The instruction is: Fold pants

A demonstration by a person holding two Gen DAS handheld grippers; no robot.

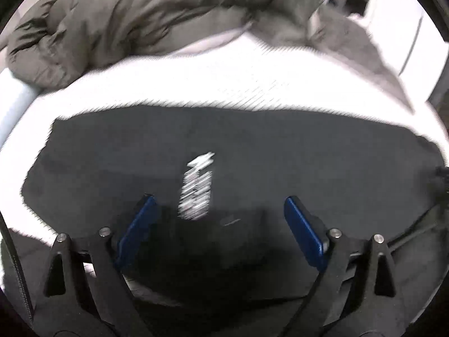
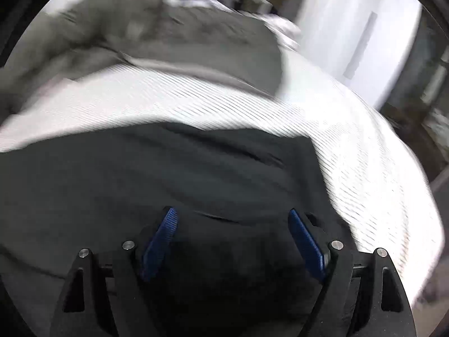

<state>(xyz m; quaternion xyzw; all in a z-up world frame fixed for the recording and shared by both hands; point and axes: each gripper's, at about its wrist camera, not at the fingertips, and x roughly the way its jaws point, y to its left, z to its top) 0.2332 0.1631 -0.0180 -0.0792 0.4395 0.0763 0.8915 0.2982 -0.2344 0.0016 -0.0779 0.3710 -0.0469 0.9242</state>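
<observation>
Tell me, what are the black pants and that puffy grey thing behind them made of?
The black pants look like soft matte knit, probably cotton jersey: no shine, gentle creases, white print. The grey quilt looks like thin, slightly glossy woven cloth over stuffing: puffy with sharp wrinkles. Blur leaves both uncertain.

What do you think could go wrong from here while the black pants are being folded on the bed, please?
1. The grey blanket is bunched just beyond the pants; a far reach might catch it.
2. Both the left gripper and right gripper are open with nothing held, so a shallow pinch may grab only one layer.
3. The pants lie near the striped sheet's edge and might slide off.
</observation>
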